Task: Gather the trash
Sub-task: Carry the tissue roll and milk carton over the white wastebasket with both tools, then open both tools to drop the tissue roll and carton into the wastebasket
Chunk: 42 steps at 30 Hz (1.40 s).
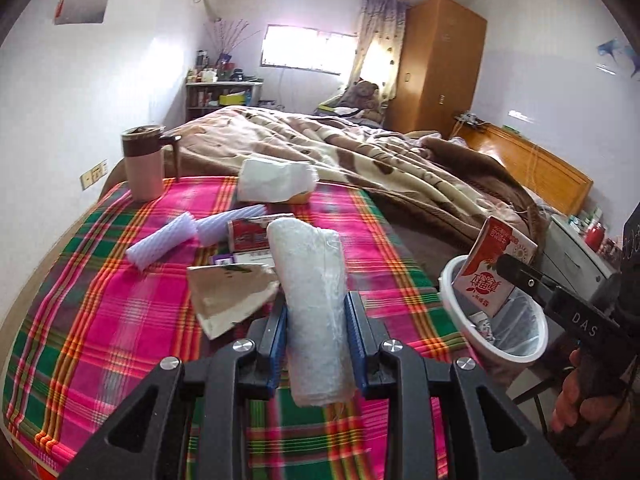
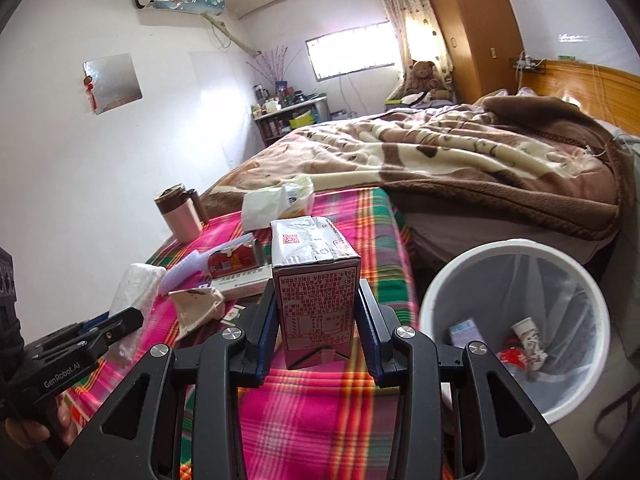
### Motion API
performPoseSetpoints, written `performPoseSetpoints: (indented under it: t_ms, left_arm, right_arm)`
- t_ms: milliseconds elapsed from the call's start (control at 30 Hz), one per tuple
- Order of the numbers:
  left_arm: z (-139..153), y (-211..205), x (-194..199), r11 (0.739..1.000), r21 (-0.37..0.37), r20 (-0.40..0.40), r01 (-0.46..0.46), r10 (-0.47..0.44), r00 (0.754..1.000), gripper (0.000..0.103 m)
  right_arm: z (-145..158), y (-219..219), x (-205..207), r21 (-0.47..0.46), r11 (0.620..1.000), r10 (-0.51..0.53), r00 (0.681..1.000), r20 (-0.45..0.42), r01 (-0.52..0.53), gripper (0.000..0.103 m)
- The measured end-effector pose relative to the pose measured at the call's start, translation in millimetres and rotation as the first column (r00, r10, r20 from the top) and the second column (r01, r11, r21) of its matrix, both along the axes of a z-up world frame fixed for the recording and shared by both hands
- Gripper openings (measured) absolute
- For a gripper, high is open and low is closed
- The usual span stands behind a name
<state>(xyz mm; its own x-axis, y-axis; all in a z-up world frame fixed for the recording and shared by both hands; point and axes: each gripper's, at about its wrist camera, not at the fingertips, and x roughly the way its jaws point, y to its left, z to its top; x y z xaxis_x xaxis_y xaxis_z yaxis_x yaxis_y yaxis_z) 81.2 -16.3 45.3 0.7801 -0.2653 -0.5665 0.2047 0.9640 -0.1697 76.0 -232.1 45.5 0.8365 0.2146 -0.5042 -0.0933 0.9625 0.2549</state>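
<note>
Far left on the plaid-covered table (image 1: pixel 100 320): pink lidded mug (image 1: pixel 143 164), not trash by the look of it. Next right, two lilac foam net sleeves (image 1: pixel 162 242), lying flat, long axes running left-near to right-far. Then a red-and-white box (image 1: pixel 248 234), a torn paper scrap (image 1: pixel 228 292) and a white tissue pack (image 1: pixel 276 180) at the far edge by the blanket.

Left gripper (image 1: pixel 316 320) – fingers closed on a white foam wrap roll (image 1: pixel 310 280), long axis pointing away along the fingers, held up off the table.

Right gripper (image 2: pixel 318 320) – fingers clamped on the sides of a drink carton (image 2: pixel 316 284), carton upright. In the left wrist view the carton sits at or just over the near rim of the white bin (image 2: pixel 516 268); can't tell if it's fully above the opening.

Key relation: the bin is on the floor off the table's right edge, to the right of both grippers. Right hand is much nearer, so my guess is carton drops first, then the left crosses right with the roll.

Bin has a liner and already holds a tube, a small box and a red wrapper.

Writing: "GenRobot.AI" on the left gripper body, "DAS" on the right one. Carton has a red fruit graphic and Chinese text plus a nutrition panel – not legible enough to name a brand.
</note>
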Motion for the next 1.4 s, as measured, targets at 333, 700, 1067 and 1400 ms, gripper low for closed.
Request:
performPoseSetpoints:
  t_ms: [333, 700, 1067, 1400]
  left_arm:
    - [7, -61, 5, 0.99, 0.012, 0.03, 0.14, -0.141, 0.99, 0.029]
    - [5, -128, 25, 0.959, 0.0, 0.015, 0.284, -0.284, 0.959, 0.029]
    - [-11, -184, 43, 0.925, 0.005, -0.037, 0.38, -0.379, 0.925, 0.029]
    - [-18, -210, 52, 0.912, 0.007, -0.068, 0.41, -0.409, 0.91, 0.035]
  right_arm:
    - [3, -42, -14, -0.022, 0.992, -0.124, 0.992, 0.007, 0.124, 0.038]
    - [-7, -84, -17, -0.046, 0.969, -0.246, 0.969, -0.023, 0.244, 0.038]
    - [-30, -118, -10, -0.074, 0.946, -0.322, 0.941, -0.108, 0.315, 0.038]
    - [-42, -134, -2, -0.091, 0.933, -0.358, 0.919, -0.165, 0.347, 0.038]
